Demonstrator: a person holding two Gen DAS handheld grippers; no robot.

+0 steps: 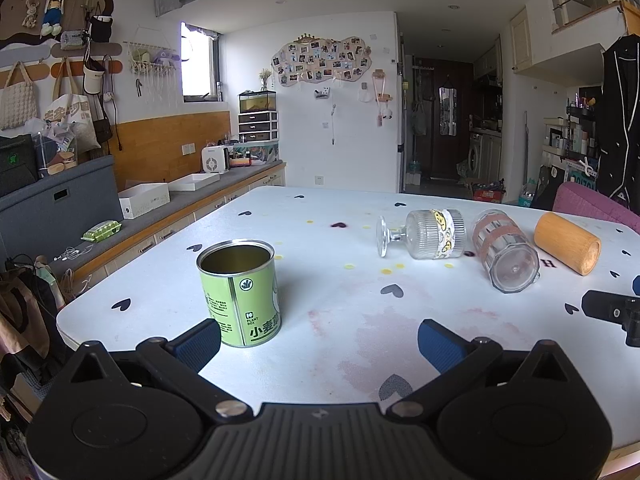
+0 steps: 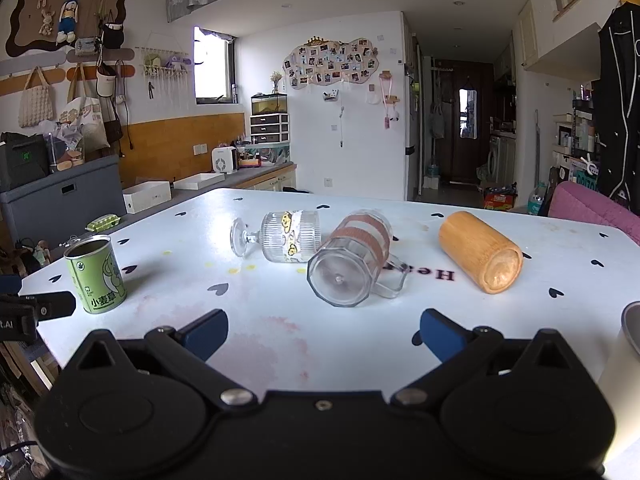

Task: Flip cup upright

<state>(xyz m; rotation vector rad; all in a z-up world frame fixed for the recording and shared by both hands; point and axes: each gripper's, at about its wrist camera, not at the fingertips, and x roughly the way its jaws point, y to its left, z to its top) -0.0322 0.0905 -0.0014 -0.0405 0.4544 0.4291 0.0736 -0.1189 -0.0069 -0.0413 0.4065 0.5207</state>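
Note:
Three cups lie on their sides on the white table (image 1: 328,364): a stemmed ribbed glass (image 1: 430,233) (image 2: 282,236), a clear glass mug with a handle (image 1: 506,256) (image 2: 352,260), and a wooden cup (image 1: 568,243) (image 2: 480,251). A green tin can (image 1: 240,292) (image 2: 96,274) stands upright with its top open. My left gripper (image 1: 320,342) is open and empty, the can just beyond its left finger. My right gripper (image 2: 324,334) is open and empty, a little short of the glass mug.
The table (image 2: 280,344) has black heart prints and pink stains. A grey rounded object (image 2: 632,328) sits at the right edge of the right wrist view. A pink chair (image 2: 592,204) stands behind the table on the right. A counter with boxes (image 1: 144,200) runs along the left.

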